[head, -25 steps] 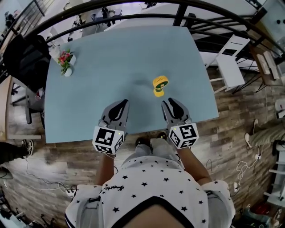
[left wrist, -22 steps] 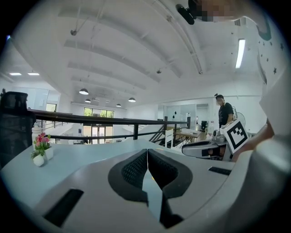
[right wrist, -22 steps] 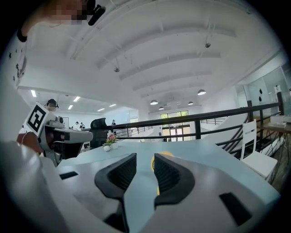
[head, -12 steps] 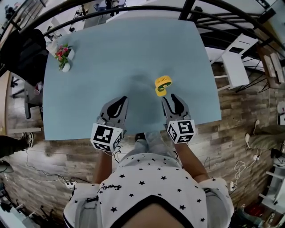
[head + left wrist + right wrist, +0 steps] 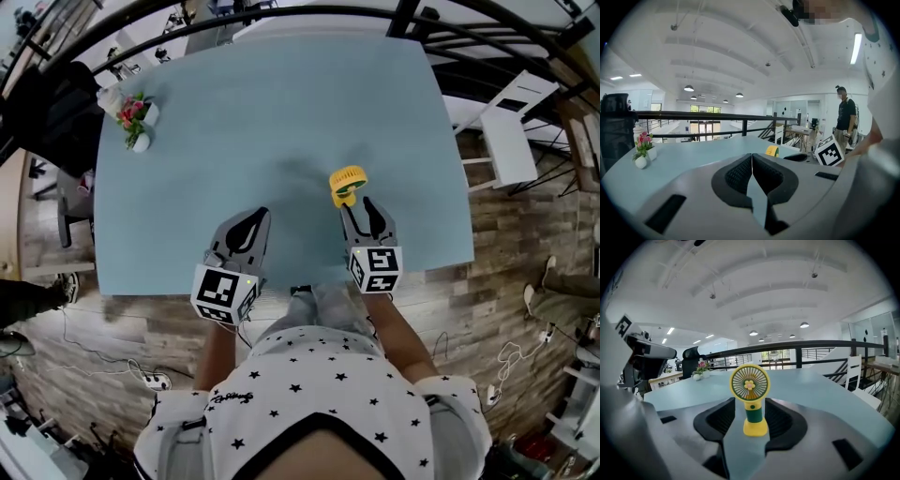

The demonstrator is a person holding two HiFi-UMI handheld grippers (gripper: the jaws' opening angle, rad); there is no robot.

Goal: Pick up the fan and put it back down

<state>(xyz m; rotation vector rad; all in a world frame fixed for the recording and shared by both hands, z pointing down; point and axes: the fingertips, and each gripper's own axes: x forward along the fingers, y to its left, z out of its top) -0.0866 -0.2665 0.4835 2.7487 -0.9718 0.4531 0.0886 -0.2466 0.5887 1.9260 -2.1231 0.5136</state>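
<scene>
right gripper (image 5: 365, 208): jaws spread wide, and they have just been opening. the fan (image 5: 750, 399) stands between the two dark pads (image 5: 717, 418), with a gap on each side. neither pad presses on it, so you hold nothing here.

fan: upright on its yellow base on the table (image 5: 262, 112). green neck and round yellow grille, with a small flower at the hub. the grille faces your right gripper's camera. in the head view it sits at your right gripper's fingertips, on the right half of the tabletop, nearer the edge by you than the far edge.

left gripper (image 5: 752, 157): jaws closed together, tips meeting, nothing between them. in the head view it hangs over the near edge of the table, left of the right gripper and well apart from the fan.

marker cubes (image 5: 377, 268) sit at the rear of both grippers, over your star-print shirt (image 5: 309, 394).

further out: a small white pot of pink flowers (image 5: 136, 120) sits near the far left corner of the table. a black railing (image 5: 811, 345) runs beyond the far edge. a dark chair (image 5: 47, 103) stands off the left side. another person (image 5: 844, 117) stands in the background of the left gripper view.
</scene>
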